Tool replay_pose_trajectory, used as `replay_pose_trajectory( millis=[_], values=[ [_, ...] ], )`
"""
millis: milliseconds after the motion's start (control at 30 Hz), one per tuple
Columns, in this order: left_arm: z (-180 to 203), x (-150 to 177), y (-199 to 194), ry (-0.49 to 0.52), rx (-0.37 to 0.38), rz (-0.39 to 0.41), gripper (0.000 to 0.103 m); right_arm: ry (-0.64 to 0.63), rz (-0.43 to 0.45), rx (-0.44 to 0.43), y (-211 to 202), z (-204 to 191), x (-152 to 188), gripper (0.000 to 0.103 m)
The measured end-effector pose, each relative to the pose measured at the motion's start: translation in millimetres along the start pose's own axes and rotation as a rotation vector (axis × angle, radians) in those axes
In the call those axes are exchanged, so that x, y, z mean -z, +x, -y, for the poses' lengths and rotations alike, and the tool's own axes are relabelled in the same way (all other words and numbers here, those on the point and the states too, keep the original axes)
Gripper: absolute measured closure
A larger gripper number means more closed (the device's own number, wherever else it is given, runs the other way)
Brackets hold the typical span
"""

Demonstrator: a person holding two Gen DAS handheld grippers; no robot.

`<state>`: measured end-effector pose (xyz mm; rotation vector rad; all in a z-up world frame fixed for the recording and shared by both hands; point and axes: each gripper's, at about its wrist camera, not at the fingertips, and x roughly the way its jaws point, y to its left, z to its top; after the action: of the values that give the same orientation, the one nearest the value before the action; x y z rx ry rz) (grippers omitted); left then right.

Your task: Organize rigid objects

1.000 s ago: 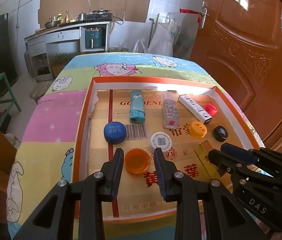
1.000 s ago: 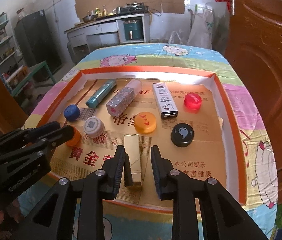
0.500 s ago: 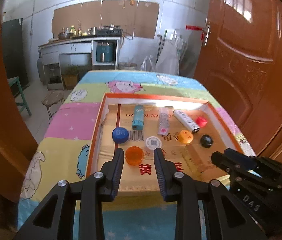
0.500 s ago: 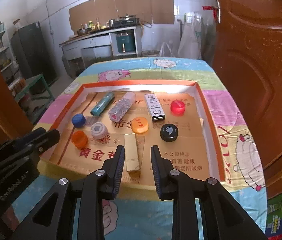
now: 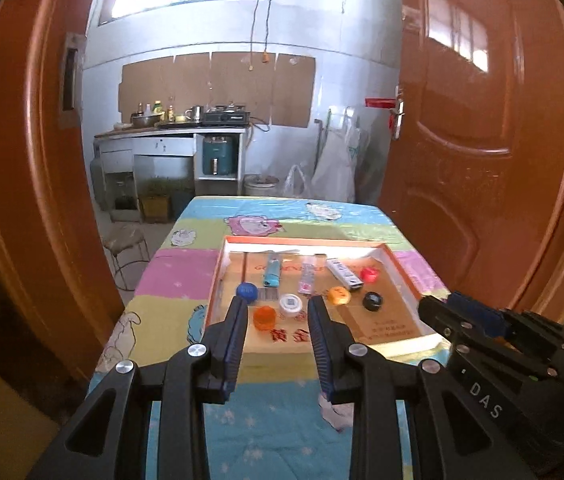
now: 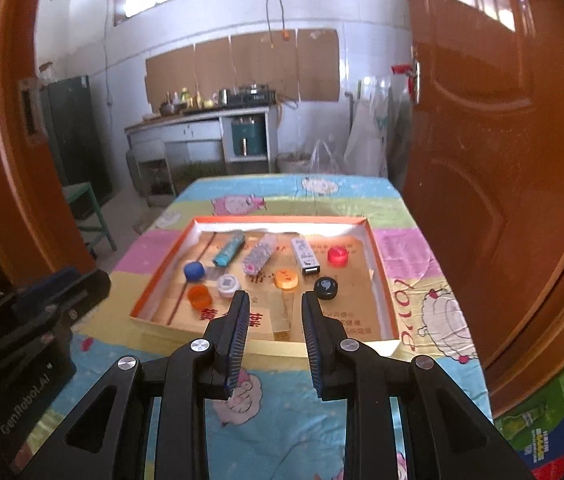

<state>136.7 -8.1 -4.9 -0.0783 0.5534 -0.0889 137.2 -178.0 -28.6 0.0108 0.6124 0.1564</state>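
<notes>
I had drawn both grippers back off the tray; left gripper and right gripper were spread and held nothing. The gold bar lay released near the tray's near edge, caps in rows mid-tray, so I judged the sorting nearly finished.

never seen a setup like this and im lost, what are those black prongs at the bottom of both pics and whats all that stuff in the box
The prongs are two-finger grippers that a person carries, one in each hand; there is no robot arm. Each has a fisheye camera looking forward along its fingers, so each picture is one gripper's own view.

In the left view you see the left gripper up close and the right one at the side. In the right view the right gripper is central. Both are open and hold nothing.

Ahead is a table with a cartoon cloth and a shallow orange-rimmed box. In it lie bottle caps: blue, orange, white, yellow, black, red. Behind them are a teal tube, a glittery tube and a white stick; nearer lies a gold bar.
</notes>
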Motion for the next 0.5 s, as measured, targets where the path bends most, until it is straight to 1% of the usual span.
replay_pose_trajectory(
  millis=[67, 167, 267, 367, 500],
  values=[
    [1.7, 1.9, -12.2, -0.004, 0.01, 0.0, 0.072, -0.002, 0.019, -0.001, -15.9, -3.3, 2.3, 0.075],
    [5.0, 6.1, -31.1, 0.004, 0.001, 0.007, 0.072, -0.007, 0.049, 0.004, -37.8, -7.0, 5.7, 0.075],
    [10.8, 12.3, -51.3, 0.022, -0.026, 0.033, 0.072, -0.005, 0.085, 0.009, -61.7, -10.0, 11.2, 0.075],
    [15.5, 19.8, -71.4, 0.045, -0.069, 0.065, 0.072, -0.002, 0.111, 0.006, -82.4, -13.1, 17.3, 0.075],
    [16.3, 24.7, -88.9, 0.045, -0.055, 0.068, 0.072, -0.007, 0.135, 0.006, -104.0, -16.5, 26.6, 0.075]
  ],
)
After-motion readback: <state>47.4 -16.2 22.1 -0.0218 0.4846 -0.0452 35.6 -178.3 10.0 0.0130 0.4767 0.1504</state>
